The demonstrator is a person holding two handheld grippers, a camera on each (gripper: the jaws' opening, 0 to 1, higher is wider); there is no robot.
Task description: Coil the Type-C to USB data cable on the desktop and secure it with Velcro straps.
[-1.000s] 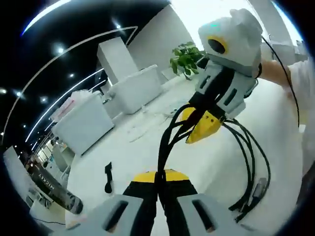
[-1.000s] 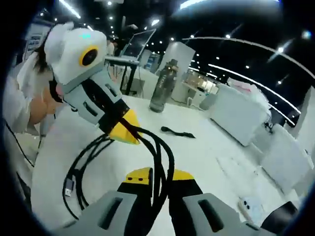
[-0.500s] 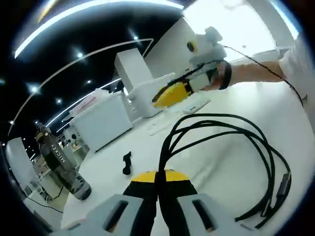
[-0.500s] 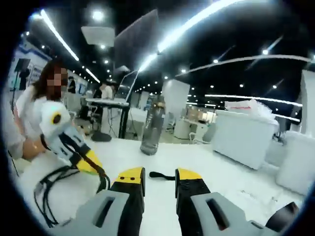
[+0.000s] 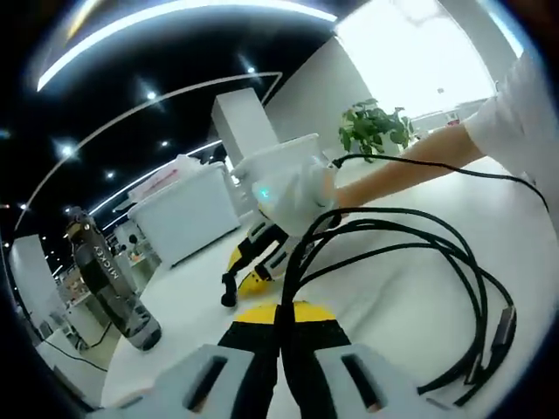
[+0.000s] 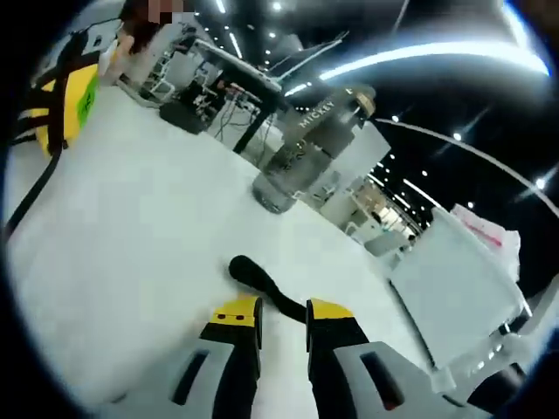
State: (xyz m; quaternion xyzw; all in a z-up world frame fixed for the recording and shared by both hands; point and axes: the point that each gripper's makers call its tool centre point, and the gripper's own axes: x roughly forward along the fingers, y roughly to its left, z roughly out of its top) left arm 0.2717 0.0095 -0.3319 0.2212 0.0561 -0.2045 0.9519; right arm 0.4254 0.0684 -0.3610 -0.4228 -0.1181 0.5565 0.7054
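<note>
Black Velcro strap (image 6: 262, 284) is lying between the spread right hand-held gripper (image 6: 278, 312); left hand-held gripper (image 5: 281, 316) is pinching the coiled cable (image 5: 410, 262). Best: closing squarely on the strap's middle.

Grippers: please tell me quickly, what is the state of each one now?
Left gripper: shut on the coiled cable.
Right gripper: open, holding nothing, jaws either side of the Velcro strap on the table.

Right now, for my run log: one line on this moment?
left gripper: shut on coiled cable | right gripper: open, jaws astride Velcro strap | strap on desktop, ungrasped
</note>
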